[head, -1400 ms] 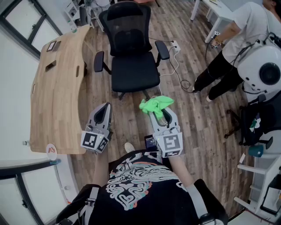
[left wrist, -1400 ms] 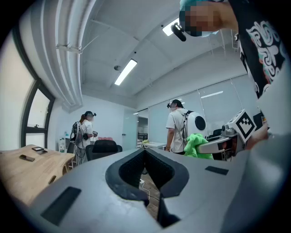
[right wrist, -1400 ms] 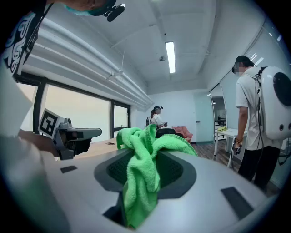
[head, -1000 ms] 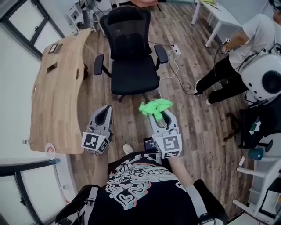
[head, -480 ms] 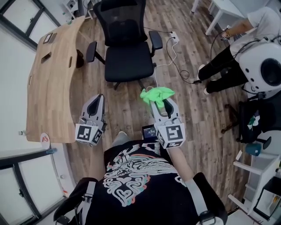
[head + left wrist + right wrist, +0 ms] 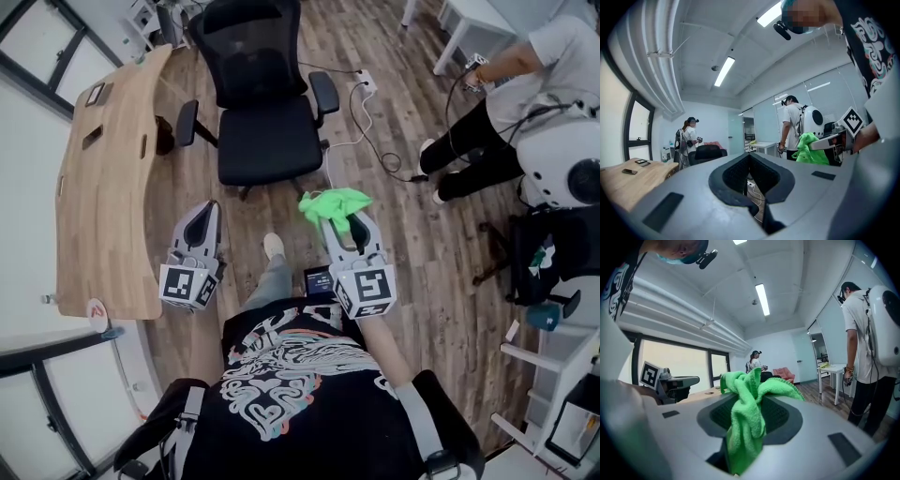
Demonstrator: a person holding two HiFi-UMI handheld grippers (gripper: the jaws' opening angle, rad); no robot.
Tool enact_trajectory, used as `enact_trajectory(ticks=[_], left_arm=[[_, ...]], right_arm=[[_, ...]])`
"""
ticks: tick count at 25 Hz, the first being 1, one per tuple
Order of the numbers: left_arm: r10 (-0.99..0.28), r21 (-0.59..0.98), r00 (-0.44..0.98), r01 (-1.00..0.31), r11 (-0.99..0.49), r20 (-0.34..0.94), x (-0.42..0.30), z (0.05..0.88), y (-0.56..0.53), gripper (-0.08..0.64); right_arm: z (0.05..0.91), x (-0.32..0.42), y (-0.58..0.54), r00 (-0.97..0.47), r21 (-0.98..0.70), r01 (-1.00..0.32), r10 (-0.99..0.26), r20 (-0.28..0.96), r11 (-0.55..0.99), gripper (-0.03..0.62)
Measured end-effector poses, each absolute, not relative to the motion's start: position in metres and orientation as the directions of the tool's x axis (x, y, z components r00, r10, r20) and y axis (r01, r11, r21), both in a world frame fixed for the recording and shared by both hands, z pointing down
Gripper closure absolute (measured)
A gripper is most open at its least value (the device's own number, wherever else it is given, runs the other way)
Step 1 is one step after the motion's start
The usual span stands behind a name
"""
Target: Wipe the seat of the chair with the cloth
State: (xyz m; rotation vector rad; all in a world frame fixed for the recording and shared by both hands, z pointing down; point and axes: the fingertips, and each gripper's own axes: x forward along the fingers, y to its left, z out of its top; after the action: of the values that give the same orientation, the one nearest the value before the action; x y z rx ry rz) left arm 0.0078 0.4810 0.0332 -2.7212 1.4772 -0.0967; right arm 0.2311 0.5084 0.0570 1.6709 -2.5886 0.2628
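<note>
One chair (image 6: 269, 141), one cloth (image 6: 335, 201) (right gripper (image 6: 337, 225) clamping)

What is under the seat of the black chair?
Seen from above, the seat covers most of it. Only short parts of the base stick out at its near edge, over the wood floor. The column and wheels cannot be seen.

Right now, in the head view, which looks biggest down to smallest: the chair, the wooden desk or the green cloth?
1. Wooden desk and chair: they cover about the same area, too close to rank.
2. Green cloth: clearly the smallest, though it is nearer the camera.
</note>
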Motion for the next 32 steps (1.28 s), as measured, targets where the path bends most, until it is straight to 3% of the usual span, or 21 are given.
enact_trajectory(ticks=[9, 19, 26, 32], left_arm=[[-0.827, -0.047, 0.561, -0.826, -0.562, 0.044, -0.013, 0.052, 0.382, 0.558], [-0.770, -0.100, 0.630, -0.764, -0.637, 0.097, -0.055, 0.065, 0.206, 0.558], [-0.761, -0.043, 0.639, -0.762, -0.646, 0.108, -0.094, 0.084, 0.117, 0.558], [-0.767, -0.046, 0.632, -0.768, -0.639, 0.112, -0.107, 0.097, 0.072, 0.558]], right_arm=[[0.074, 0.208, 0.418, -0.394, -0.105, -0.919, -0.903, 0.172, 0.380, 0.445], [0.082, 0.155, 0.245, -0.325, -0.011, -0.943, -0.917, 0.233, 0.332, 0.445], [0.070, 0.100, 0.154, -0.379, 0.017, -0.922, -0.908, 0.179, 0.388, 0.445], [0.083, 0.091, 0.111, -0.403, -0.019, -0.912, -0.890, 0.211, 0.409, 0.445]])
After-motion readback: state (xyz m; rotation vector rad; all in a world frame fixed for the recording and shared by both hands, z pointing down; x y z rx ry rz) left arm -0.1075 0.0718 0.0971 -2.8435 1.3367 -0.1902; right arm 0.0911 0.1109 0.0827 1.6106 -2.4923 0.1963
